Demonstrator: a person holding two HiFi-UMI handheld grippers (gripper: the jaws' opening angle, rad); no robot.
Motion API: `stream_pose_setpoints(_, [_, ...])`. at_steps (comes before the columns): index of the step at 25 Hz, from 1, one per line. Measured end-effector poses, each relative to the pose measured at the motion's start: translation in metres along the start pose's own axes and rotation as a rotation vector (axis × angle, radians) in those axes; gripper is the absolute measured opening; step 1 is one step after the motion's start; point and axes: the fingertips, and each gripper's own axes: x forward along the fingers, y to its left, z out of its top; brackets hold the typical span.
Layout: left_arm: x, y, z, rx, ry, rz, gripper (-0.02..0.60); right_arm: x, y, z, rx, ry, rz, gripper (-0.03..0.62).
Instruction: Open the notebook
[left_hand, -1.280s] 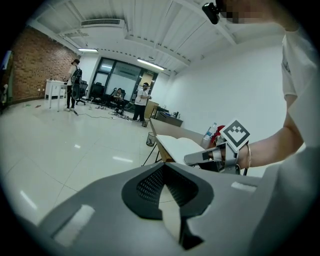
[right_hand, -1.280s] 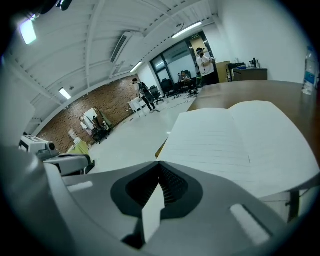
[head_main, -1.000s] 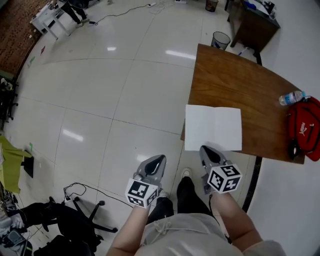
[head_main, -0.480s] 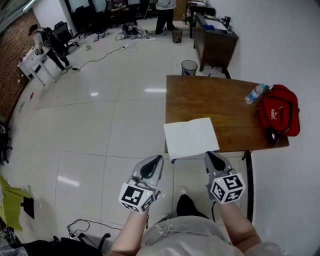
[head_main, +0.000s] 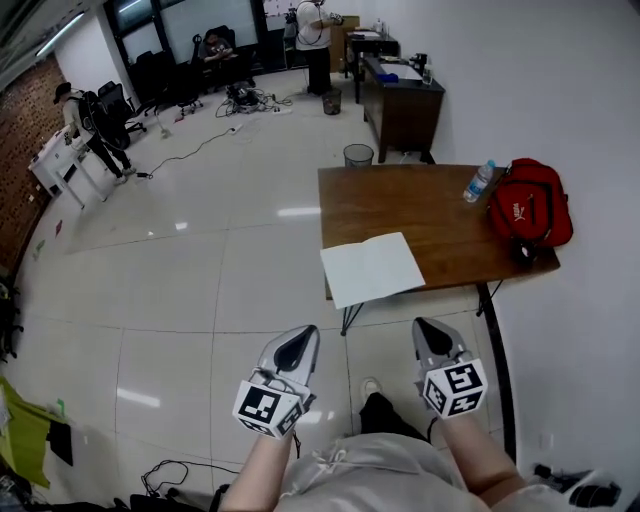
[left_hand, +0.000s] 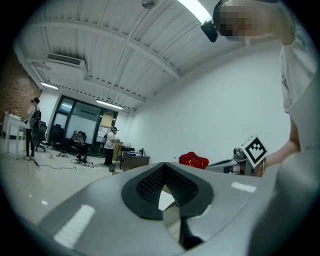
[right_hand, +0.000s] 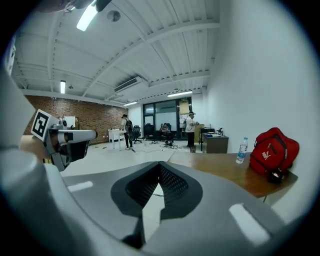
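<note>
The notebook (head_main: 372, 268) lies flat on the brown table (head_main: 400, 195), showing white pages with a faint crease, its near corner hanging over the table's front edge. Both grippers hover over the floor, short of the table and not touching the notebook. My left gripper (head_main: 299, 342) is below and left of the notebook; its jaws meet at the tips (left_hand: 164, 167) with nothing between them. My right gripper (head_main: 431, 332) is below and right of the notebook, also shut on nothing (right_hand: 159, 167).
A red bag (head_main: 530, 212) and a water bottle (head_main: 478, 182) sit at the table's right end. A waste bin (head_main: 357, 155) and a dark desk (head_main: 400, 95) stand behind it. People and office chairs are at the far back. The person's shoe (head_main: 372, 388) is on the tiled floor.
The table and notebook have drifted farther away and up in the head view, as the view pulled back. Both grippers stay shut and now sit farther from the notebook.
</note>
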Motion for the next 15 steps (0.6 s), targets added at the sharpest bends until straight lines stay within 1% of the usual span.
stream_pose_setpoints(2, [-0.012, -0.007, -0.003, 0.021, 0.011, -0.015, 0.005, -0.014, 0.009, -0.002, -0.006, -0.004, -0.009, 0.008])
stream_pose_setpoints(4, [-0.021, -0.010, -0.008, 0.025, 0.023, -0.016, 0.005, -0.026, 0.017, -0.007, -0.005, -0.002, -0.013, 0.008])
stream_pose_setpoints(8, [-0.035, -0.020, -0.020, -0.002, 0.036, -0.011, 0.005, -0.046, 0.027, -0.017, 0.017, 0.007, 0.000, 0.008])
stream_pose_setpoints(12, [-0.035, -0.027, -0.028, -0.019, 0.050, -0.007, 0.005, -0.048, 0.030, -0.024, 0.017, 0.019, 0.011, 0.008])
stream_pose_setpoints(15, [-0.031, -0.032, -0.038, -0.018, 0.073, -0.002, 0.005, -0.048, 0.028, -0.029, 0.016, 0.021, 0.029, 0.008])
